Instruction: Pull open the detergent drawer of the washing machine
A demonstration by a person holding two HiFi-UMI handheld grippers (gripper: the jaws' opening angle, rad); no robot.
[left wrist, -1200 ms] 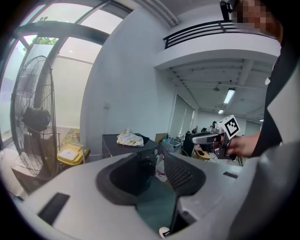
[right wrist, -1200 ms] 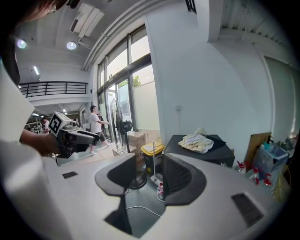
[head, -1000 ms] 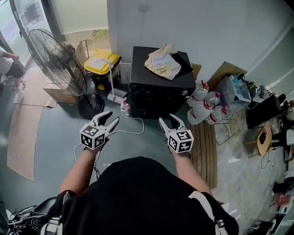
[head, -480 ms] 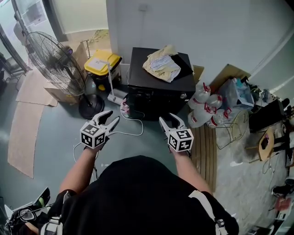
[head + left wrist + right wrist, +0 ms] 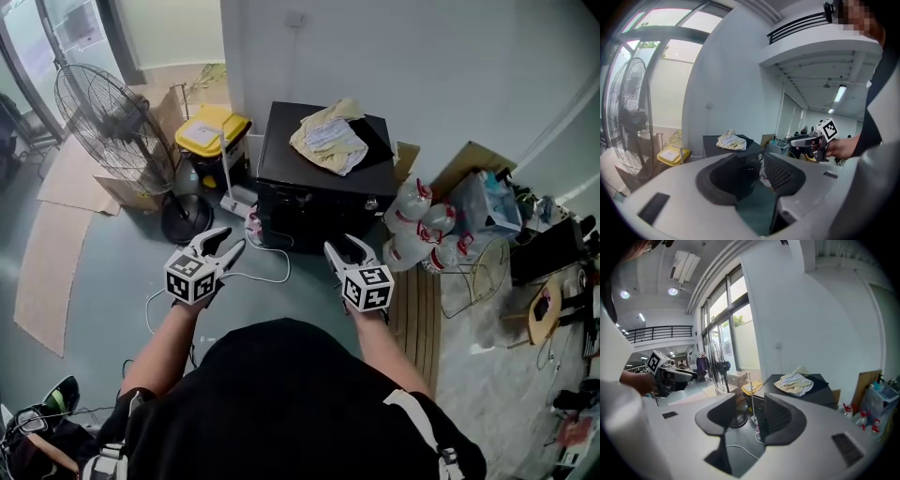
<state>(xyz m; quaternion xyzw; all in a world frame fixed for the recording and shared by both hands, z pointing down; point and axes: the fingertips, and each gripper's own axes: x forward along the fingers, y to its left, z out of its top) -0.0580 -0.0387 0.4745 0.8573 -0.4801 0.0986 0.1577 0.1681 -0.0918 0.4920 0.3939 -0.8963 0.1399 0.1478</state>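
Black washing machine (image 5: pixel 319 187) (cloth (image 5: pixel 328 141) atop) sits ahead; left tool (image 5: pixel 232 239) and right tool (image 5: pixel 342 243) both gape empty.

I see a grey-blue floor (image 5: pixel 103 281). The black washing machine (image 5: pixel 319 192) stands on it against the wall. A yellow-lidded bin (image 5: pixel 211 129) is just beside the machine on the left, and a standing fan (image 5: pixel 186 217) is further left. Flat cardboard (image 5: pixel 47 272) lies along the left edge. A white cable (image 5: pixel 267 277) loops in front of the machine. To its right, plastic jugs (image 5: pixel 417 230) stand near a slatted wooden board (image 5: pixel 422 314).
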